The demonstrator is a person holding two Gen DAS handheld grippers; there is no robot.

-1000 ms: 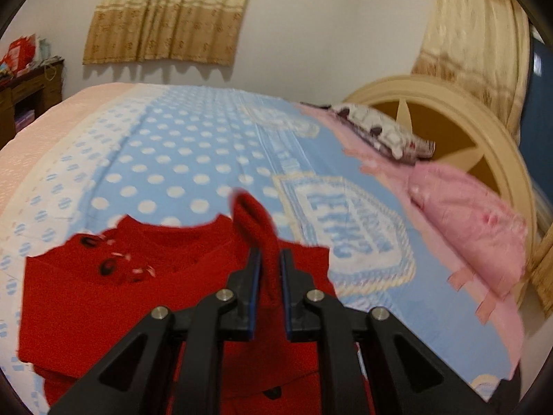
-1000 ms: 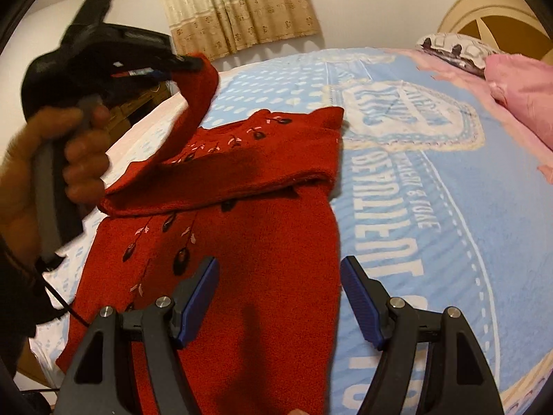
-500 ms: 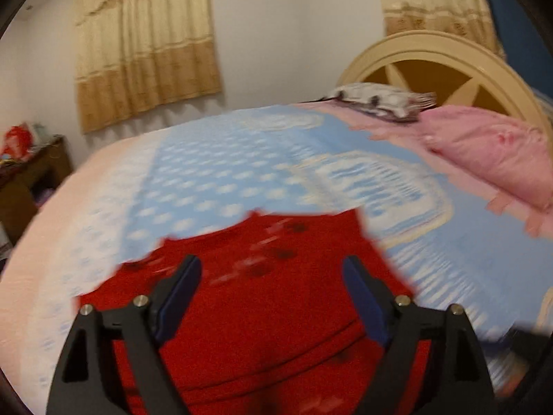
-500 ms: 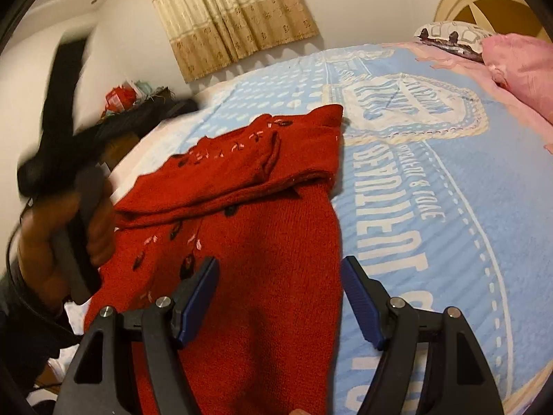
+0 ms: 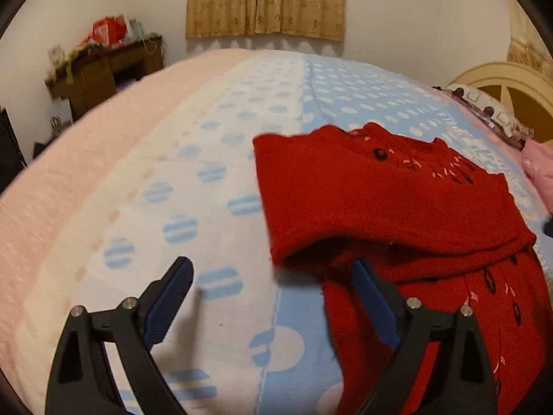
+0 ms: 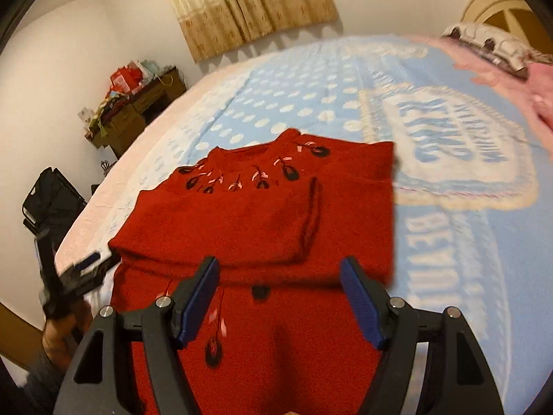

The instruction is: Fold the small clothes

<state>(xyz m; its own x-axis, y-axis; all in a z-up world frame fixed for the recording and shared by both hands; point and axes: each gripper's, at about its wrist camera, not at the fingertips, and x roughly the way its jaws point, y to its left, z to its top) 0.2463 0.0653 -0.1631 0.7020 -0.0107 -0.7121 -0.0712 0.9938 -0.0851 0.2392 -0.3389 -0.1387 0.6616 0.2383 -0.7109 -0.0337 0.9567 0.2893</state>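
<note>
A small red knitted sweater with dark flower embroidery lies flat on the blue dotted bedspread, both sleeves folded across its chest. In the left wrist view the sweater is on the right. My left gripper is open and empty, just left of the sweater's side edge, its right finger by the folded sleeve. It also shows in the right wrist view at the sweater's left edge. My right gripper is open and empty above the sweater's lower body.
A pink pillow and a patterned pillow lie by the cream headboard. A cluttered wooden desk stands by the far wall under curtains. A black object sits beside the bed.
My left gripper has let go of the sleeve, which now lies folded across the chest, and has swung left and down beside the sweater. My right gripper stayed open and shifted slightly.
</note>
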